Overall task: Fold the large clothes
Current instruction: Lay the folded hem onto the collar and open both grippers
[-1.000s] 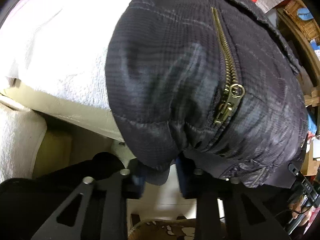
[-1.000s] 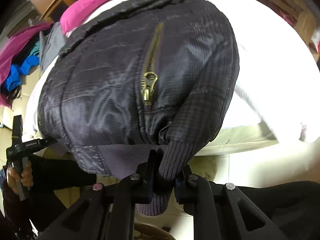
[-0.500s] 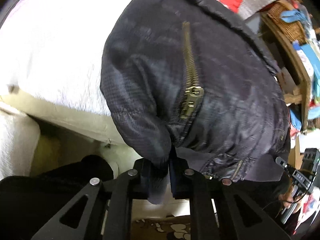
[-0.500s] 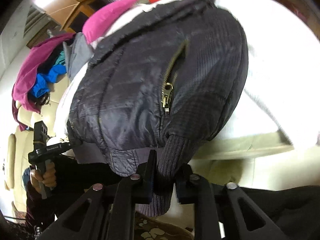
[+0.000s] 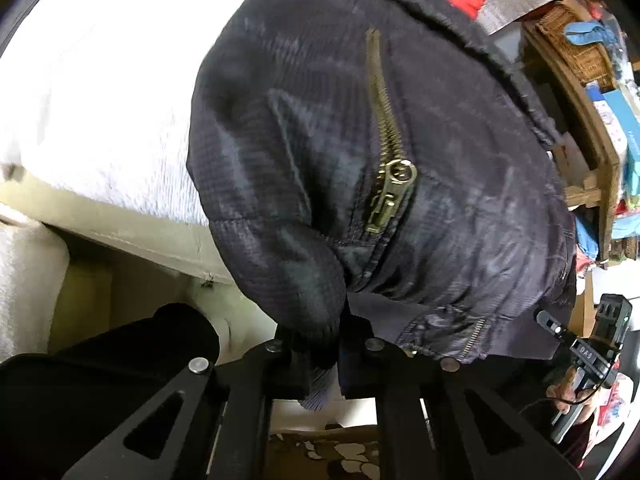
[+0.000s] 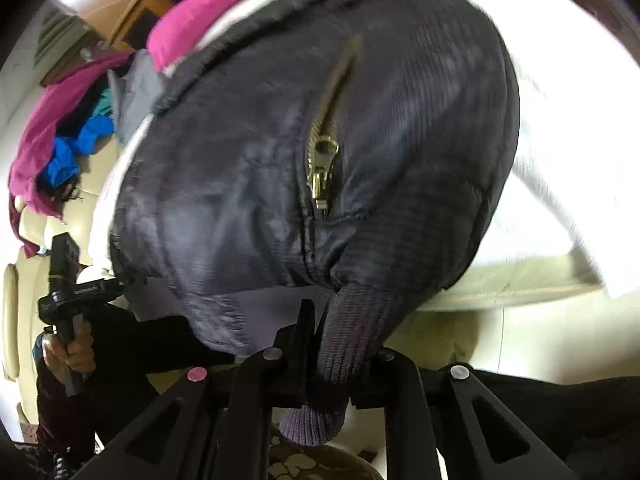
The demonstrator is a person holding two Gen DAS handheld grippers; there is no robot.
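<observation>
Quilted dark jacket (image 5: pixel 460 184), brass zip; each gripper (image 5: pixel 320 356) (image 6: pixel 334 356) pinching ribbed cuff.

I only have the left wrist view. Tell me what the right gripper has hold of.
Observer: The right gripper is shut on the ribbed cuff of the dark jacket; the cuff's end hangs below the fingers.
Operator: Report what lies beyond the jacket on that side.
Observer: A pink garment lies behind the collar, and a heap of magenta and blue clothes sits further left.
Operator: Say whether my left gripper shows there.
Observer: Yes. The left gripper comes in from the left edge, held in a hand, and its fingers reach the jacket's hem.
</observation>
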